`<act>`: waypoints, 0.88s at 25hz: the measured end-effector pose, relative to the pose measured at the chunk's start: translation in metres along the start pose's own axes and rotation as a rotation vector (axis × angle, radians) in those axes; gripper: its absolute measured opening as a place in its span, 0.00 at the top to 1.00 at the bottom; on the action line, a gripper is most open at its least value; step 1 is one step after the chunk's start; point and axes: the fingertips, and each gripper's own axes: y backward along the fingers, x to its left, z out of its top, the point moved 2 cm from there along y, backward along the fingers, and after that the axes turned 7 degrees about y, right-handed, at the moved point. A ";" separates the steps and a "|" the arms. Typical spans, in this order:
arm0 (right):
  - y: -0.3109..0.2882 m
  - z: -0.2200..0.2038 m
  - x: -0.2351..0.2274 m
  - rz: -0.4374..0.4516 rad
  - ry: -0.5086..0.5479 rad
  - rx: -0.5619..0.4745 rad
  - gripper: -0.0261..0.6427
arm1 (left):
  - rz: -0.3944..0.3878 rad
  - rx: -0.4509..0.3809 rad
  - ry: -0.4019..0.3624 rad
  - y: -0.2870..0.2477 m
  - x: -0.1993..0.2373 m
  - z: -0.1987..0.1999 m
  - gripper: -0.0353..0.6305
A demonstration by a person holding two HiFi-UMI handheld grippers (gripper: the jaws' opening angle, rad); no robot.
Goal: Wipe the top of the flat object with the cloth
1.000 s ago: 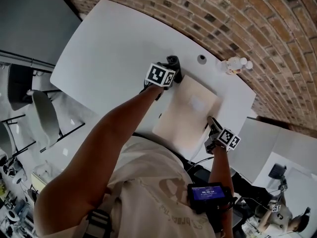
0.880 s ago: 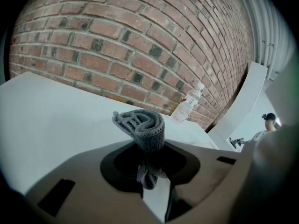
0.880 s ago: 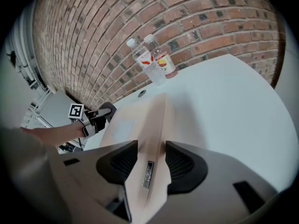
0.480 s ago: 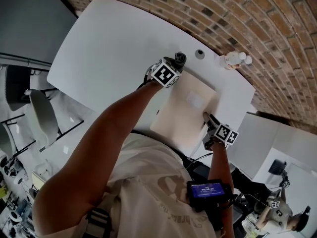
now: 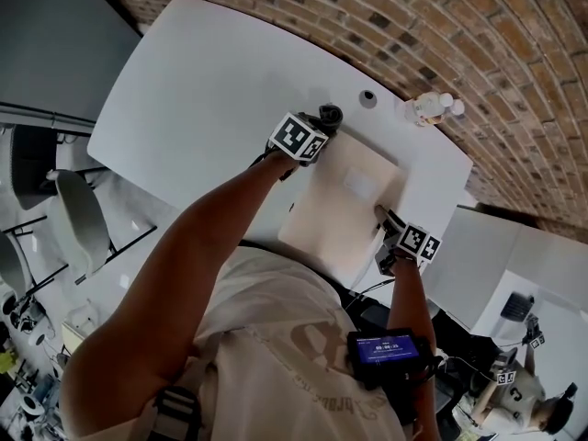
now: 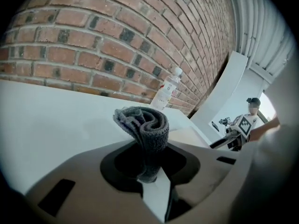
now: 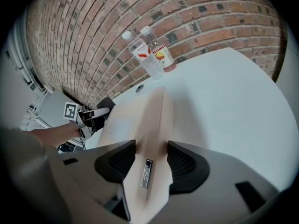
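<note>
Bench: white bench (image 5: pixel 202 72) below a brick wall, with the tan flat object (image 5: pixel 340 209) lying on it.
Left jaws: my left gripper (image 6: pixel 150 174) is clamped on the rolled grey cloth (image 6: pixel 145 125), just beside the flat object's far corner.
Right jaws: my right gripper (image 7: pixel 147 160) has just been opening; the flat object's near edge sits between the jaws, unpinched.
Doing it well: I'd press the cloth flat and sweep in overlapping strokes.

Head view: overhead, facing steeply down at the worktop (image 5: pixel 202 81). Both gripper views: low, close above that worktop, facing the brick wall (image 5: pixel 478 53); all three share both.
</note>
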 end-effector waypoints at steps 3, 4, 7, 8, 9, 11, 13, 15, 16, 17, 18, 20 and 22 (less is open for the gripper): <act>0.000 -0.001 0.000 0.000 -0.008 -0.006 0.63 | -0.021 0.014 0.041 0.006 -0.001 -0.009 0.79; 0.000 -0.001 0.000 0.000 -0.010 -0.006 0.63 | -0.028 0.019 0.051 0.008 -0.002 -0.012 0.79; 0.000 0.000 -0.001 0.001 -0.013 -0.011 0.63 | -0.048 0.030 0.077 0.015 -0.007 -0.023 0.79; 0.000 0.000 -0.002 0.000 -0.015 -0.014 0.63 | -0.055 0.033 0.082 0.017 -0.009 -0.027 0.79; 0.000 0.000 -0.002 -0.001 -0.017 -0.017 0.63 | -0.063 0.037 0.086 0.019 -0.010 -0.031 0.79; -0.001 -0.001 -0.002 -0.004 -0.023 -0.021 0.63 | -0.080 0.047 0.094 0.023 -0.013 -0.038 0.79; 0.000 -0.001 -0.003 -0.007 -0.027 -0.022 0.63 | -0.099 0.060 0.105 0.027 -0.016 -0.046 0.79; 0.000 -0.001 -0.003 -0.010 -0.028 -0.022 0.63 | -0.116 0.071 0.115 0.032 -0.019 -0.055 0.79; 0.000 -0.001 -0.003 -0.012 -0.028 -0.023 0.63 | -0.123 0.074 0.119 0.035 -0.021 -0.058 0.79; 0.000 -0.001 -0.003 -0.014 -0.028 -0.023 0.63 | -0.130 0.077 0.124 0.037 -0.022 -0.062 0.79; -0.001 -0.001 -0.003 -0.016 -0.030 -0.023 0.63 | -0.135 0.079 0.127 0.039 -0.023 -0.065 0.79; -0.001 -0.001 -0.004 -0.020 -0.031 -0.024 0.63 | -0.144 0.087 0.129 0.044 -0.027 -0.073 0.79; 0.000 -0.002 -0.004 -0.026 -0.031 -0.022 0.63 | -0.154 0.103 0.124 0.049 -0.031 -0.081 0.79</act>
